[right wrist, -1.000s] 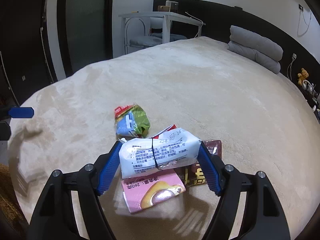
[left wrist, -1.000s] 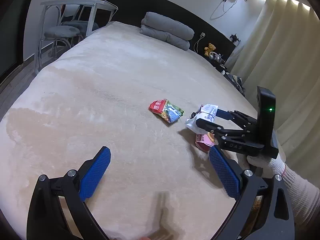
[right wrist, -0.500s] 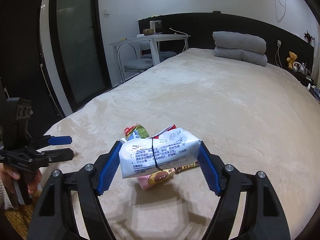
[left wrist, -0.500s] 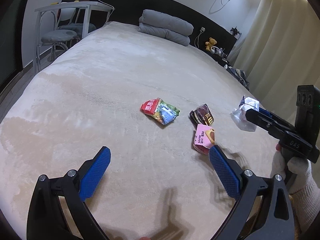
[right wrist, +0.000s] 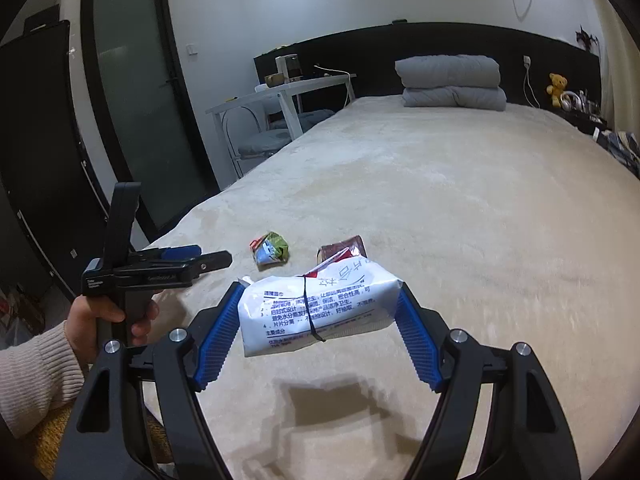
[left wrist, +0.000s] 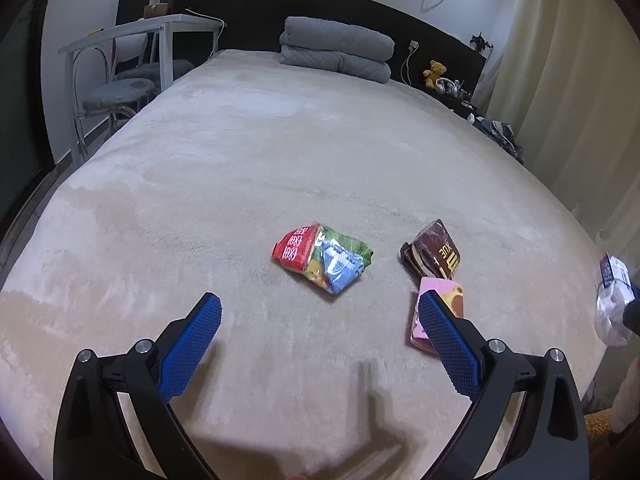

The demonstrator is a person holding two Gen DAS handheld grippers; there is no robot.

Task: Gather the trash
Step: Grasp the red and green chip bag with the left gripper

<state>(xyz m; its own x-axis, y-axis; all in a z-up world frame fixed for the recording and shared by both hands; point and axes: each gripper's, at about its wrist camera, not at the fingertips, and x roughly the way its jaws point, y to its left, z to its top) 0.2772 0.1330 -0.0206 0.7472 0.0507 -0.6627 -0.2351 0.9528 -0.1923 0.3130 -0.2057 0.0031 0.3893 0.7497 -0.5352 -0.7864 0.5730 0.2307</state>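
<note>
My right gripper is shut on a white tissue packet and holds it above the beige bed near the front edge; the packet also shows at the right edge of the left wrist view. My left gripper is open and empty over the bed; it also shows in the right wrist view. On the bed lie a red-green-blue snack wrapper, a brown wrapper and a pink wrapper partly behind my left gripper's right finger. The snack wrapper and brown wrapper show beyond the packet.
Folded grey bedding lies at the head of the bed. A white desk with stools stands left of the bed. Curtains hang on the right. A dark glass door is on the left.
My right gripper lifted the white packet off the pile and pulled it back toward the bed's front edge. The brown and pink wrappers are now uncovered. My left gripper stayed open.
</note>
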